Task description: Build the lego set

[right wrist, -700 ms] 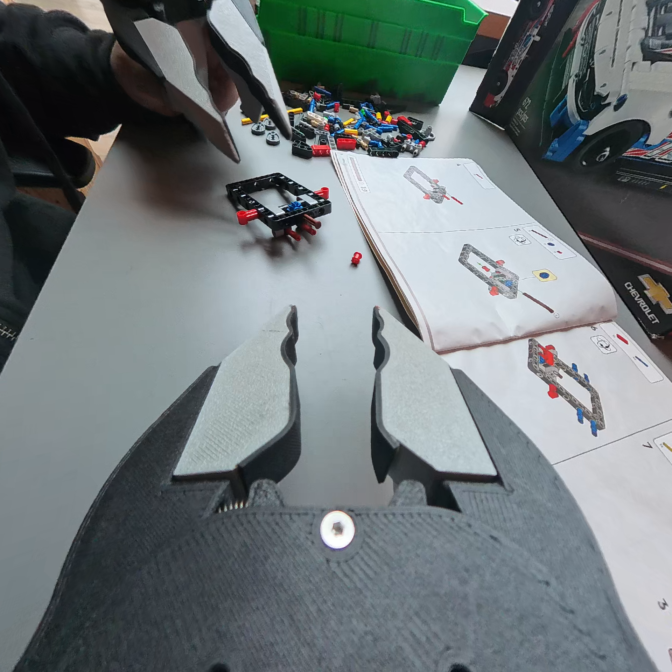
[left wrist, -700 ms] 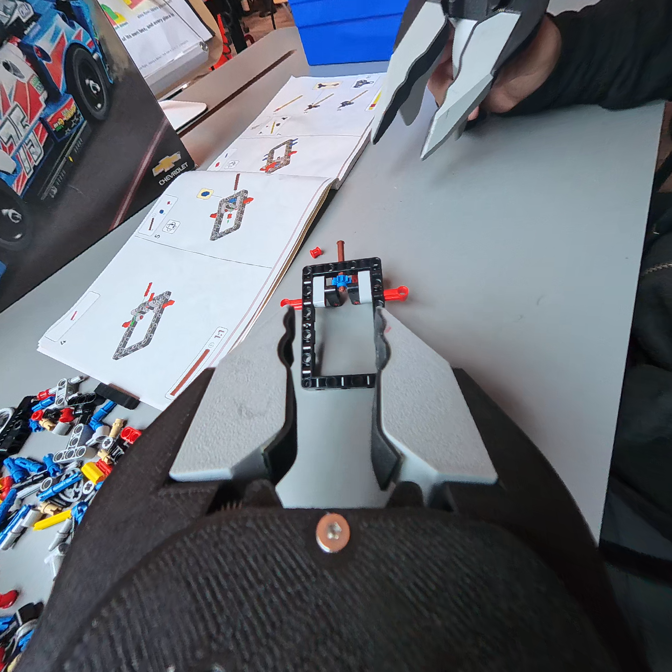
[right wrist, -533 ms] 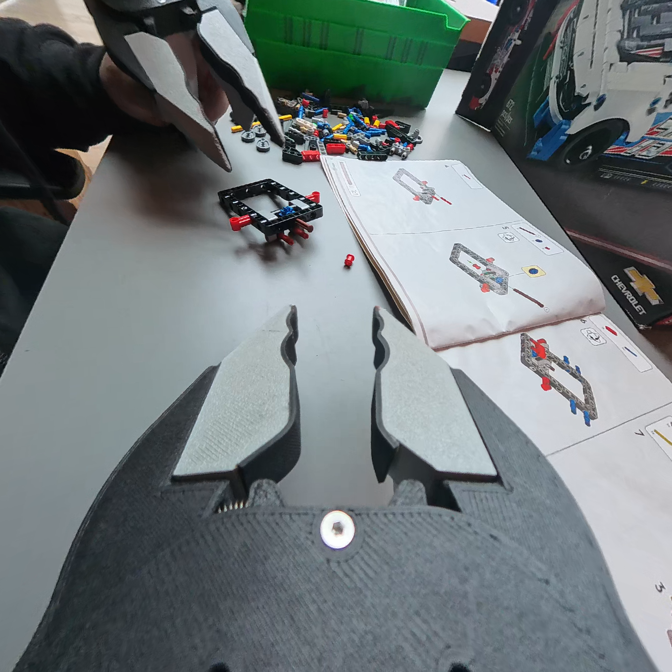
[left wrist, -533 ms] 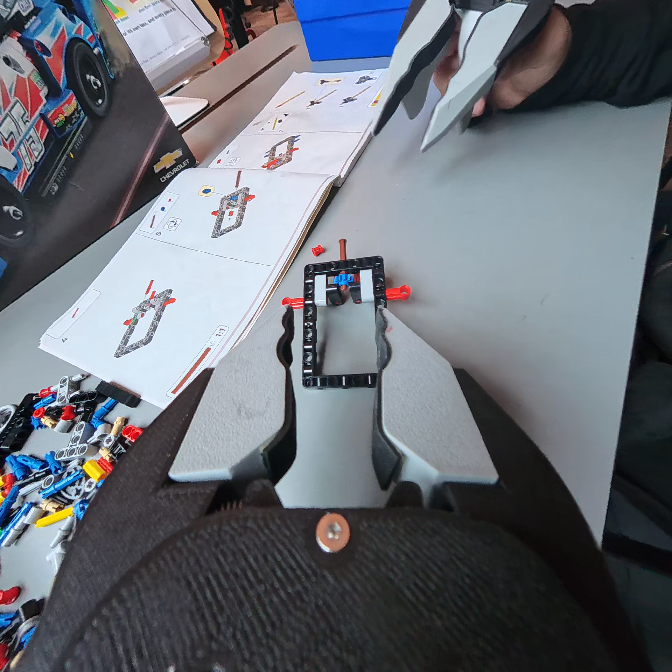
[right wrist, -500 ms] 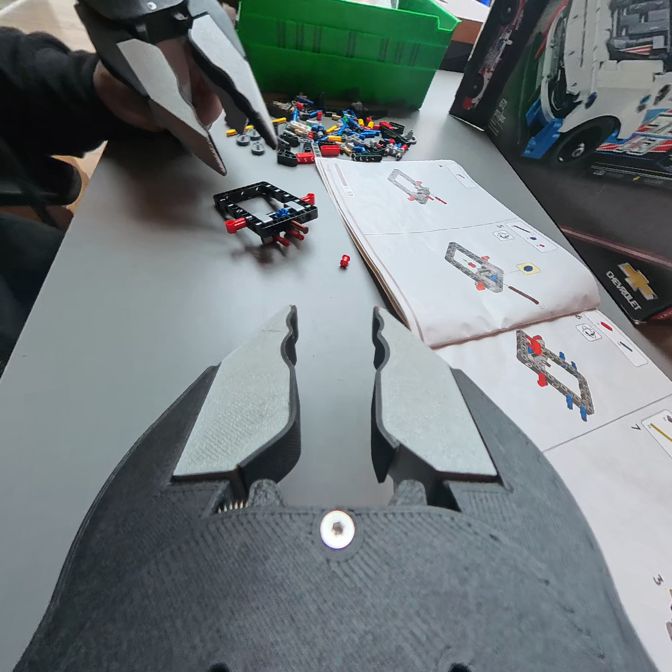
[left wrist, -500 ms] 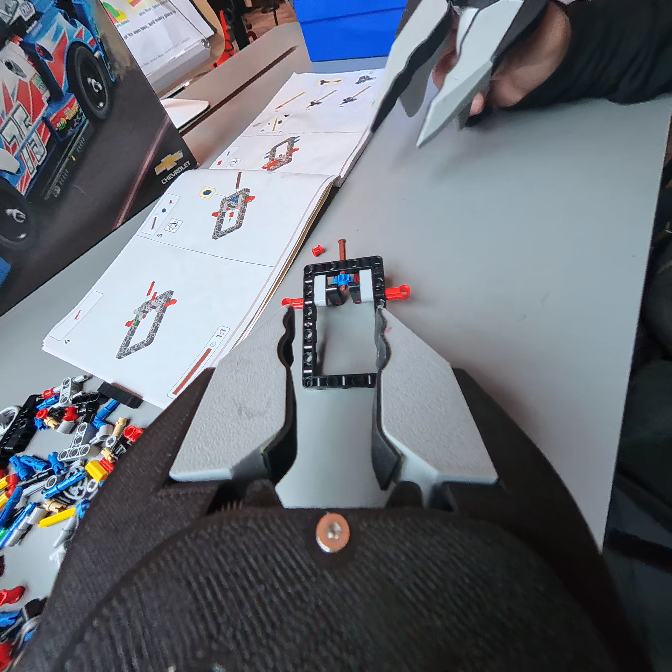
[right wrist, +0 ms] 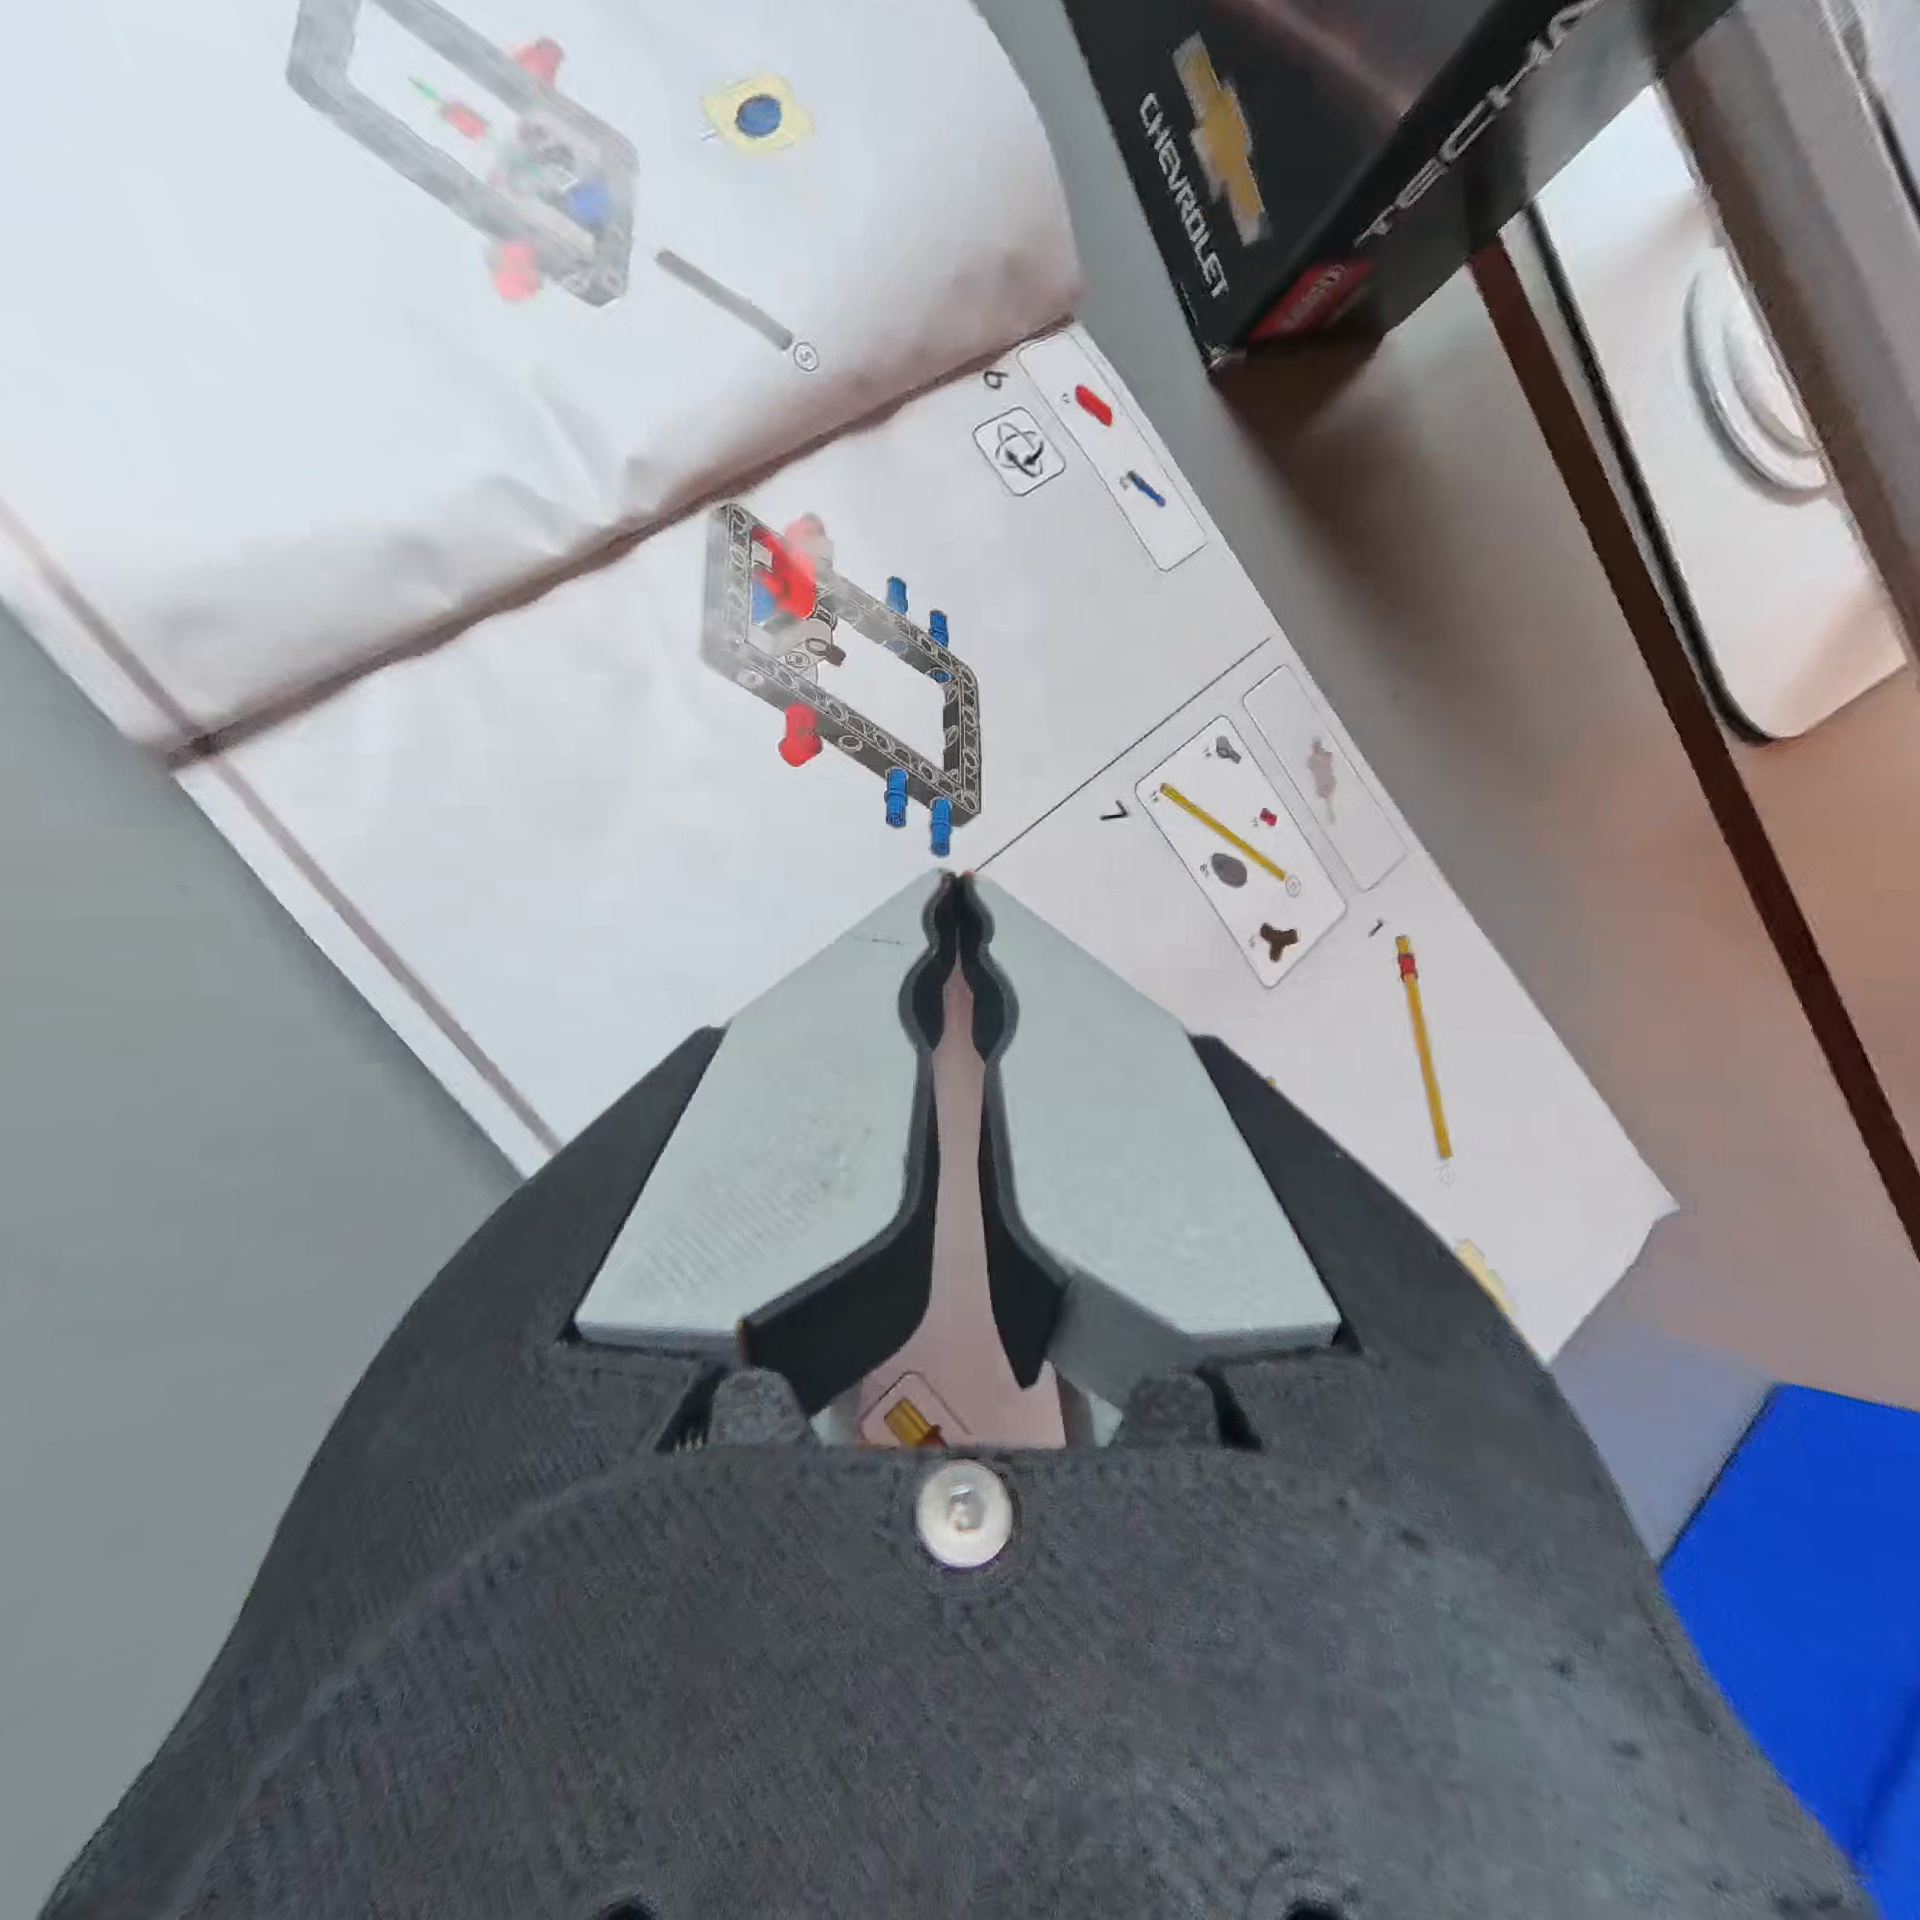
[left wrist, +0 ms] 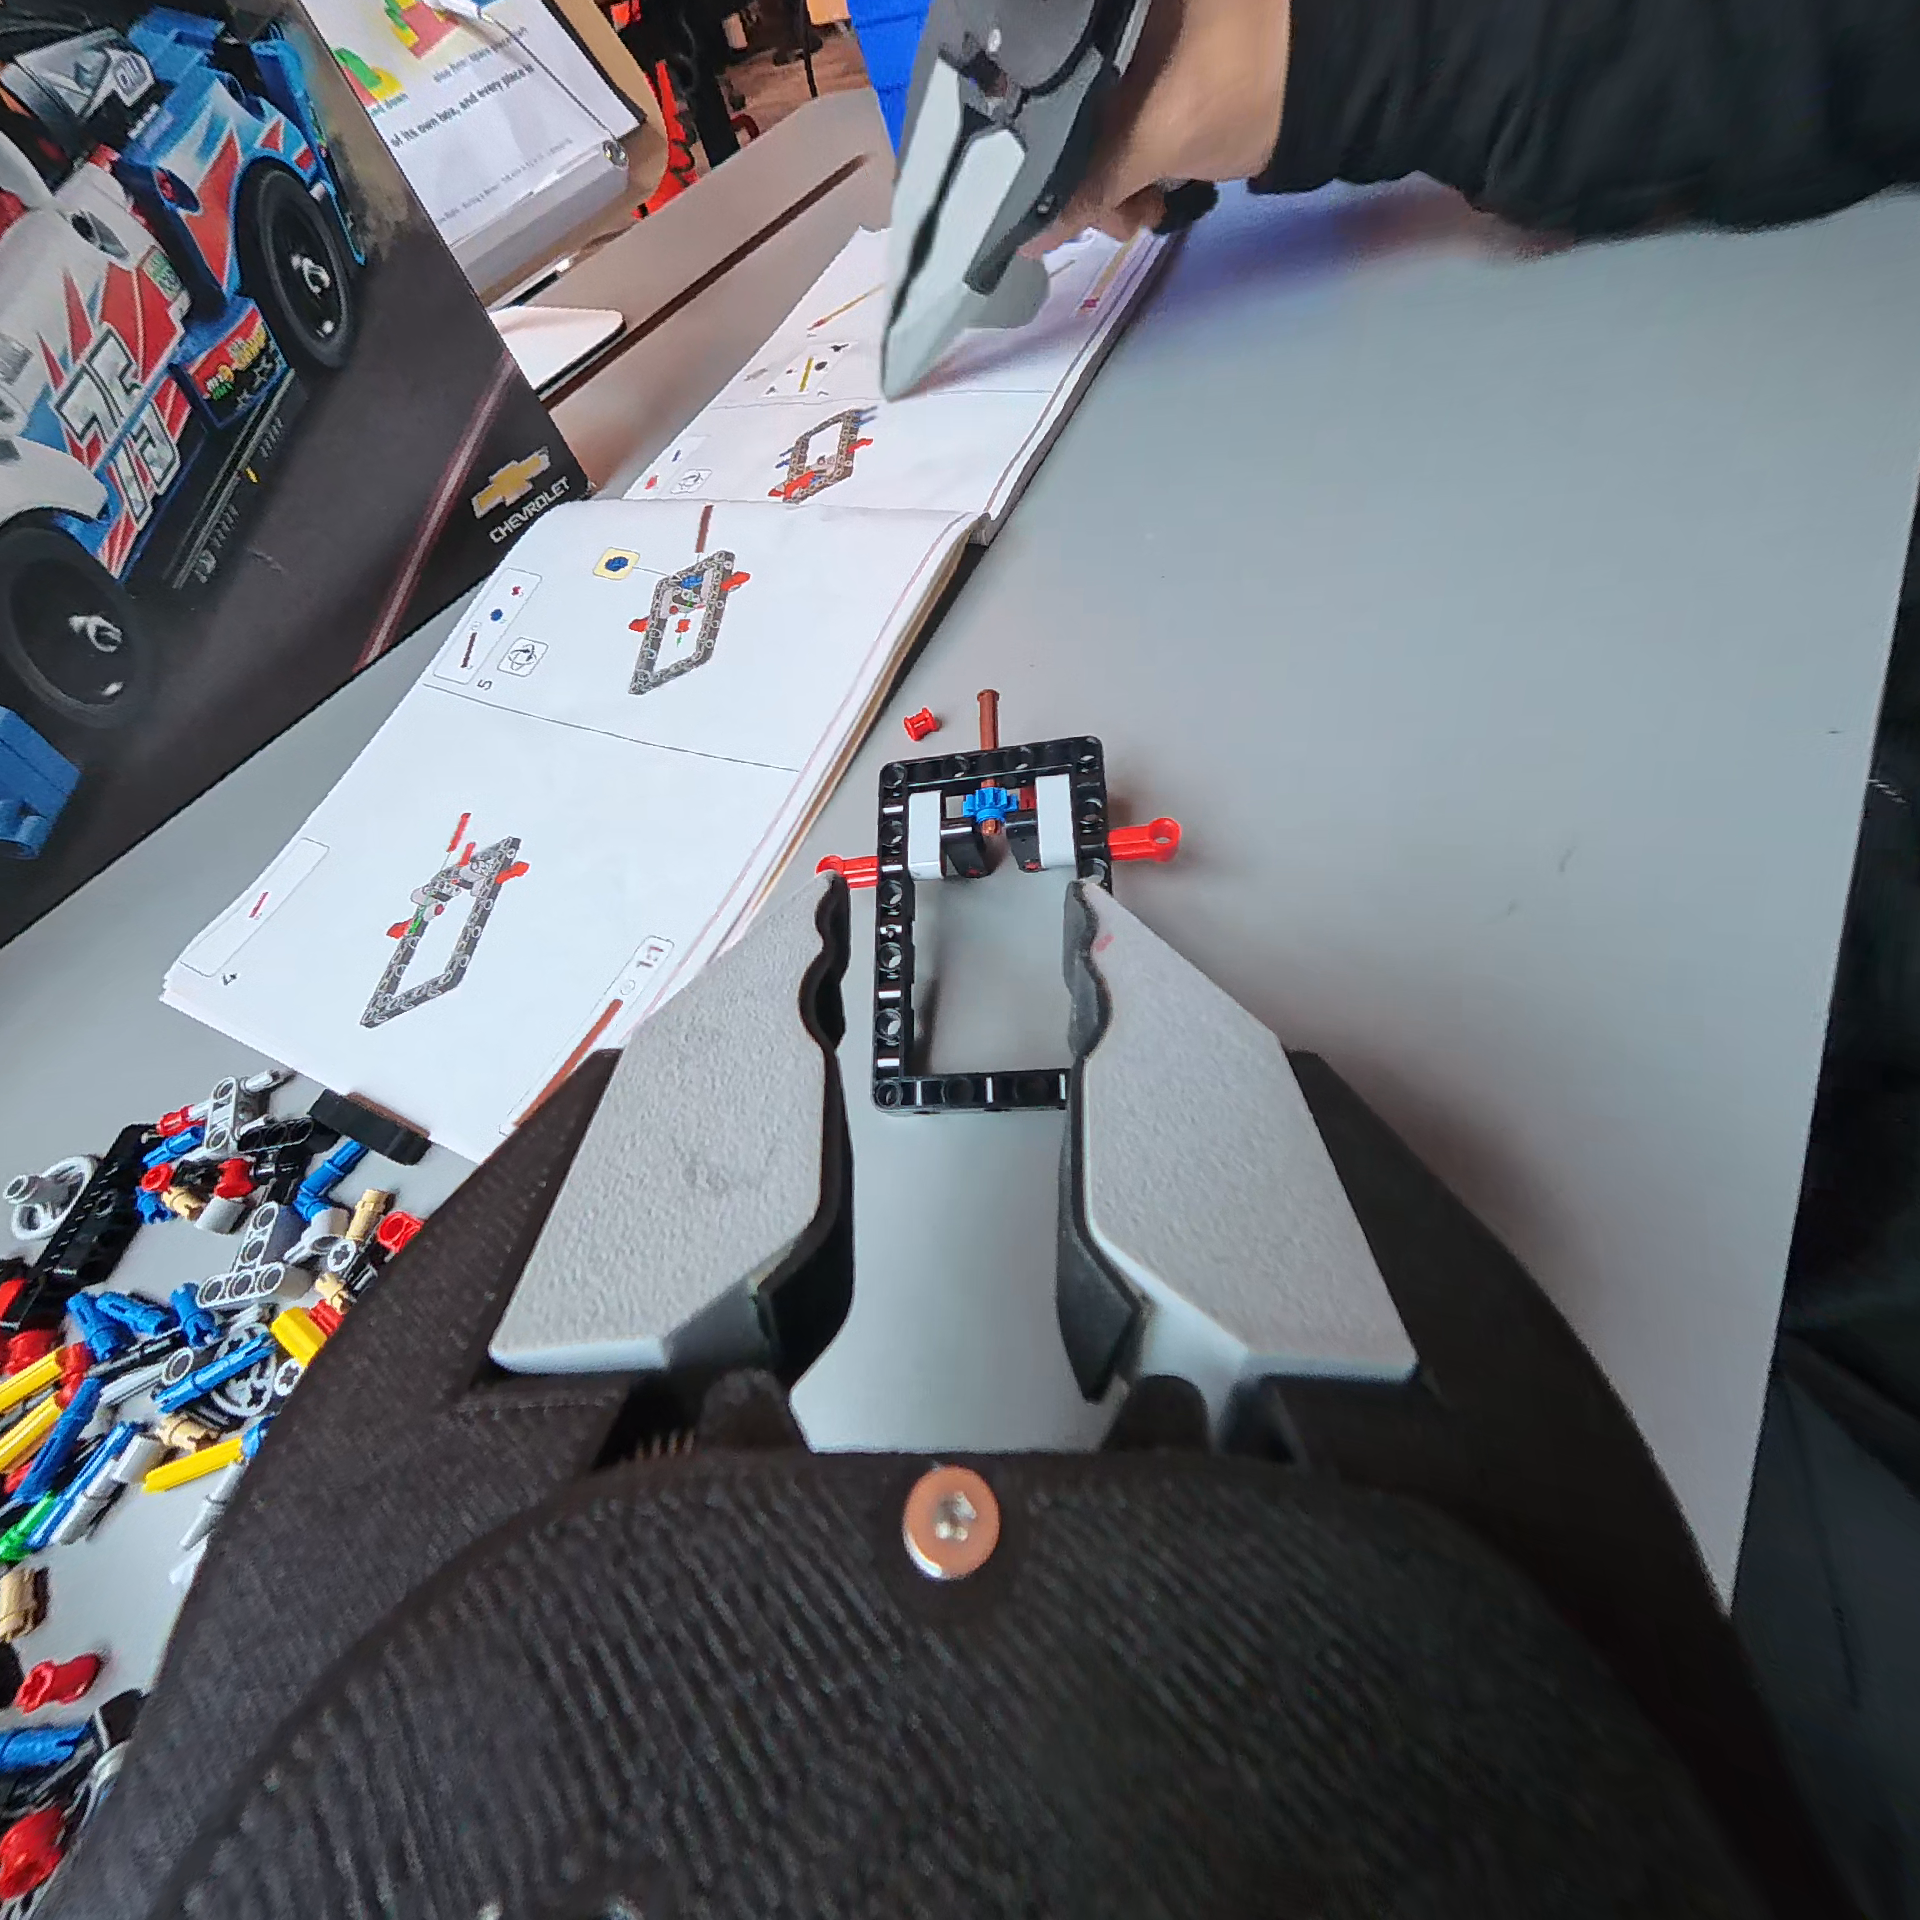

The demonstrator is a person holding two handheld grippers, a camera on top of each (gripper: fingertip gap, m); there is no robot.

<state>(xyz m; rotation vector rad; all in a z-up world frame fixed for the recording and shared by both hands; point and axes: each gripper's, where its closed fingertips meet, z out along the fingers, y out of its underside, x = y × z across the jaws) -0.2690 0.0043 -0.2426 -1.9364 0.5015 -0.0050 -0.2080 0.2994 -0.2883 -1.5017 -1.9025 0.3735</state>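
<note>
grey counter (left wrist: 1455, 623) holds open manual (left wrist: 582, 748), box (left wrist: 208, 416), loose parts (left wrist: 156, 1299). black frame (left wrist: 987, 914) lies flat between left gripper (left wrist: 951, 894) jaws, spread, not gripping. right gripper (right wrist: 954, 881) jaws closed, empty, tips over manual page.

Left claw (left wrist: 951, 894) parted, held low; right claw (right wrist: 954, 881) closed, tips pointing down.

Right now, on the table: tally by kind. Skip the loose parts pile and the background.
Frame: 1
Loose red bush: 1
Manual: 1
Box: 1
Tongs: 2, left tongs open, right tongs shut
Total: 6
</note>
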